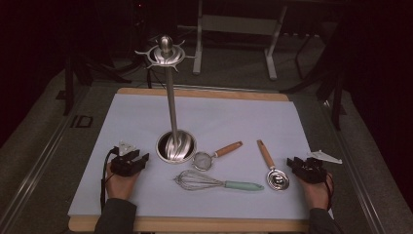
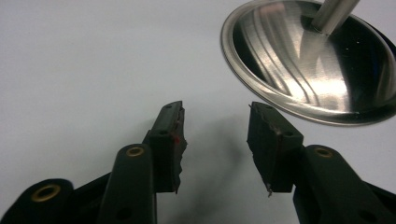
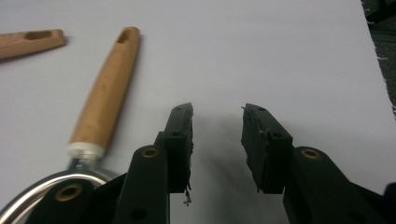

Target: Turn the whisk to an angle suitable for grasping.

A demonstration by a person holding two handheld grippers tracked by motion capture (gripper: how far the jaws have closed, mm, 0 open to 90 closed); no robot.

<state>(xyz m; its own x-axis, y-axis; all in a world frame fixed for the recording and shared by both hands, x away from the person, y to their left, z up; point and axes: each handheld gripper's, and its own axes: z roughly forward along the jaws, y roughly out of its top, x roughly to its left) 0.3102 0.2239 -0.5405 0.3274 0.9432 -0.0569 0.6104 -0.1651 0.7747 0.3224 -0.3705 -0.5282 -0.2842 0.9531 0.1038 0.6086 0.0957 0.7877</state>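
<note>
Left hand-held gripper (image 2: 215,140): jaws apart, empty, lower left, beside stand base (image 2: 327,65).
Right hand-held gripper (image 3: 217,140): jaws apart, empty, beside measuring spoon (image 3: 105,98).

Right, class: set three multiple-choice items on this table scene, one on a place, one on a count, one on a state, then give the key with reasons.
1. Where does the whisk lie?
A. hung on the stand
B. on the mat nearer the person than the strainer
C. in the left gripper

2. How many utensils have wooden handles?
A. none
B. two
C. four

3. How are the right gripper's fingers?
A. apart, with nothing between them
B. shut on the spoon
C. shut on the whisk

Key: 1 B, it lies flat on the mat below the strainer in the high view. 2 B, the strainer and the spoon. 3 A, the right gripper shows bare mat between its fingers.
</note>
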